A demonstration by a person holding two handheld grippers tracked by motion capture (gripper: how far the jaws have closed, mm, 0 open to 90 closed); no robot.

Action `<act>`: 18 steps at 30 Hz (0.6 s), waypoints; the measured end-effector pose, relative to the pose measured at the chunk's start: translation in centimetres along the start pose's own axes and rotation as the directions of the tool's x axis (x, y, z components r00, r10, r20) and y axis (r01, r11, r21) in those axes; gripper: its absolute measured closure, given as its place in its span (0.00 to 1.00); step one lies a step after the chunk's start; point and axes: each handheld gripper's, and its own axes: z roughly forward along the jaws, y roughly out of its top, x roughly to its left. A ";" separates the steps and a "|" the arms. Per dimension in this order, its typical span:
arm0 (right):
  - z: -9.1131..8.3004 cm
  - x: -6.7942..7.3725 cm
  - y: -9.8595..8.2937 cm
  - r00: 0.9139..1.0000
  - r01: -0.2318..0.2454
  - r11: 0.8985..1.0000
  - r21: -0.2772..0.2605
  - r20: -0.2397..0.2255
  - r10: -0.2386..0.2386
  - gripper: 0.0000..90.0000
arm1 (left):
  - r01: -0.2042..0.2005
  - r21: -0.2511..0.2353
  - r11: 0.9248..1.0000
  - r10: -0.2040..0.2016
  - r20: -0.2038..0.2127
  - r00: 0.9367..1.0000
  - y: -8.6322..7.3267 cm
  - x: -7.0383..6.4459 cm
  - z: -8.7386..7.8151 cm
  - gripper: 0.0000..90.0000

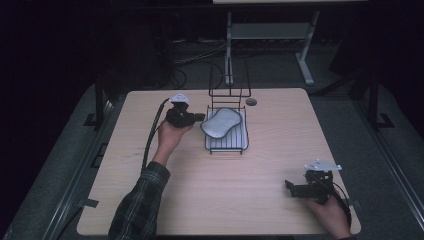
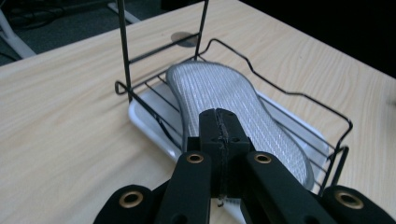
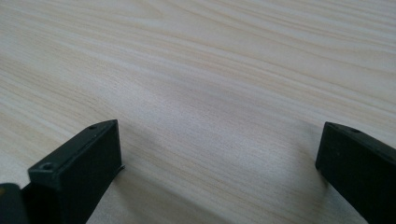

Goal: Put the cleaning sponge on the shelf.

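Insole [image 2: 219, 100] pinched at its edge by left tool [image 2: 220, 122].

Pale wooden table [image 1: 260, 165], wire rack [image 1: 227, 131] on white tray [image 2: 149, 126].

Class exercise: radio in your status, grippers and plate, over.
Left gripper shut on plate rim, plate tilted in rack. Right gripper open, low over bare table. Nothing in the way.

Your left sleeve [image 1: 137, 205] is dark plaid. Both grippers are black: the left gripper [image 2: 219, 128] has brass-ringed screw holes and a black cable [image 1: 150, 135], the right gripper [image 1: 292, 187] a grey plate [image 1: 322, 165].
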 end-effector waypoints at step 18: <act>0.0 0.0 0.0 1.000 0.000 1.000 0.000 0.000 0.000 0.00 | 0.016 0.022 1.000 -0.016 -0.012 1.000 -1.6 0.4 0.3 1.00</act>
